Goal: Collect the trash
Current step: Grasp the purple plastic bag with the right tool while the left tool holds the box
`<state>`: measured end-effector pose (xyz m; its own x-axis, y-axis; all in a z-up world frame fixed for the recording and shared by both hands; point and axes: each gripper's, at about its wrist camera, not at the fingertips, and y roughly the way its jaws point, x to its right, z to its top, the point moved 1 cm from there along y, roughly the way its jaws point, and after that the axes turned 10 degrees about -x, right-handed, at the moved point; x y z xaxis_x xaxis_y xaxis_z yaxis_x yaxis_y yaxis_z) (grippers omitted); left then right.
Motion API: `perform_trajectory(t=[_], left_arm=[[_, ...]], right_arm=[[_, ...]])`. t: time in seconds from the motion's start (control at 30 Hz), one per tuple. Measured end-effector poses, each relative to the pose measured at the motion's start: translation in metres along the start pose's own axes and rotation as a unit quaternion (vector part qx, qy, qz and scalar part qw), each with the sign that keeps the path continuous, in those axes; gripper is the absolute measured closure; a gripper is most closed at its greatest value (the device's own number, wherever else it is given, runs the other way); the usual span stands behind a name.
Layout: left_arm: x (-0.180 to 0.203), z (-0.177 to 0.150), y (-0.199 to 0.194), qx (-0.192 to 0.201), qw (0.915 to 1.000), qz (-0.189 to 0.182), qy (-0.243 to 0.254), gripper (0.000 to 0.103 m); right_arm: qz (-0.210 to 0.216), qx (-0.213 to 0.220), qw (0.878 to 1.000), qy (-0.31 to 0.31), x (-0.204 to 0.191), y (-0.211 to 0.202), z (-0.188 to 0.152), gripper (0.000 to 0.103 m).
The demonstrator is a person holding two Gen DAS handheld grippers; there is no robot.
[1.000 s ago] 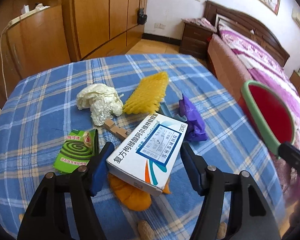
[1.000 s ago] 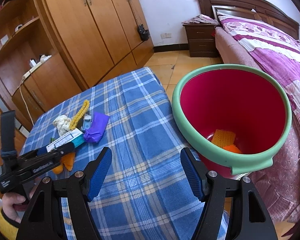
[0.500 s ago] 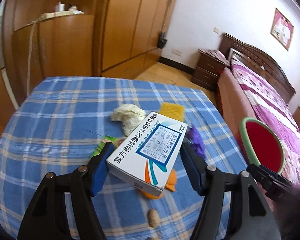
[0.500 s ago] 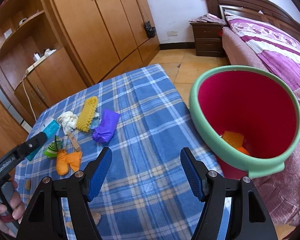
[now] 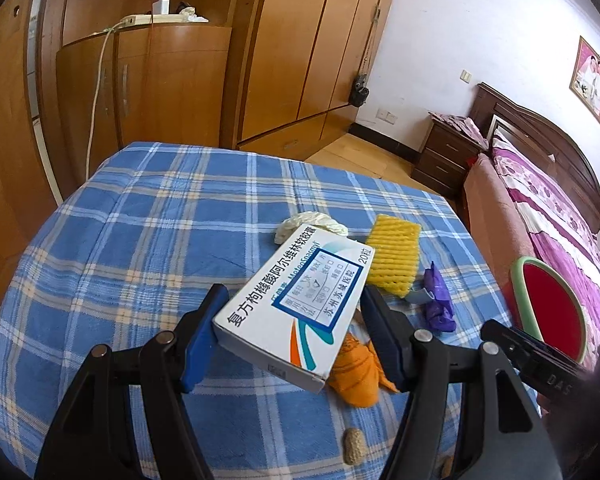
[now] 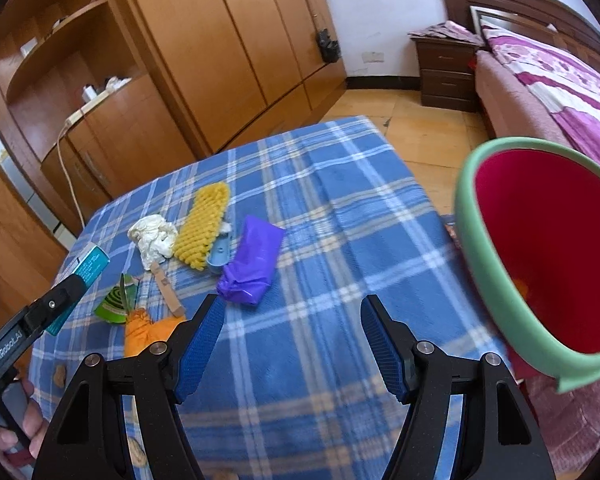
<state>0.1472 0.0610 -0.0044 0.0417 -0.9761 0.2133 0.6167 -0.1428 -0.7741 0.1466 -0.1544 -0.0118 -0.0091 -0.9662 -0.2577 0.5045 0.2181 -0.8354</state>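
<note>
My left gripper (image 5: 294,294) is shut on a white medicine box (image 5: 296,320), held tilted above the blue plaid tablecloth (image 5: 140,260). In the right wrist view the same box (image 6: 90,260) shows its teal side at the left edge. My right gripper (image 6: 290,308) is open over bare cloth, just short of a purple bag (image 6: 252,268). On the table lie a yellow foam net (image 6: 204,228), white crumpled paper (image 6: 154,236), a green coil box (image 6: 116,304), orange peel (image 6: 148,330) and a wooden clothespin (image 6: 166,288). A red bin with a green rim (image 6: 496,280) stands at the right.
A bed (image 6: 548,80) lies beyond the bin, with a nightstand (image 6: 448,76) by the wall. Wooden wardrobes (image 6: 220,40) line the far side. A peanut (image 5: 354,446) lies near the table's front edge. A person's hand (image 6: 28,436) holds the left gripper.
The left gripper has lifted the box off the table and pulled back while rolling. The right gripper has swung left from the bin toward the trash pile.
</note>
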Motion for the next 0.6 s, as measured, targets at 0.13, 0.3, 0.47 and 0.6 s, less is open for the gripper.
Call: perform_trajectory(t=[0.13,0.3,0.47,0.6], left_arm=[[-0.001,-0.001,0.003,0.000,1.0000,-0.002,0.001,0.035],[-0.003,-0.001,0.005,-0.002,1.0000,-0.004,-0.002,0.035],[-0.003,-0.001,0.007,-0.005,1.0000,-0.006,-0.001,0.035],[0.000,-0.003,0.008,-0.006,0.9999,-0.008,0.001,0.035]], right_arm=[[0.009,-0.009,1.000,-0.013,-0.012,0.016,0.008,0.031],[0.008,-0.022,1.000,-0.021,-0.020,0.036,0.013,0.031],[0.003,-0.027,1.000,-0.013,-0.019,0.047,0.017,0.036],[-0.009,-0.022,1.000,-0.017,-0.017,0.047,0.016,0.066]])
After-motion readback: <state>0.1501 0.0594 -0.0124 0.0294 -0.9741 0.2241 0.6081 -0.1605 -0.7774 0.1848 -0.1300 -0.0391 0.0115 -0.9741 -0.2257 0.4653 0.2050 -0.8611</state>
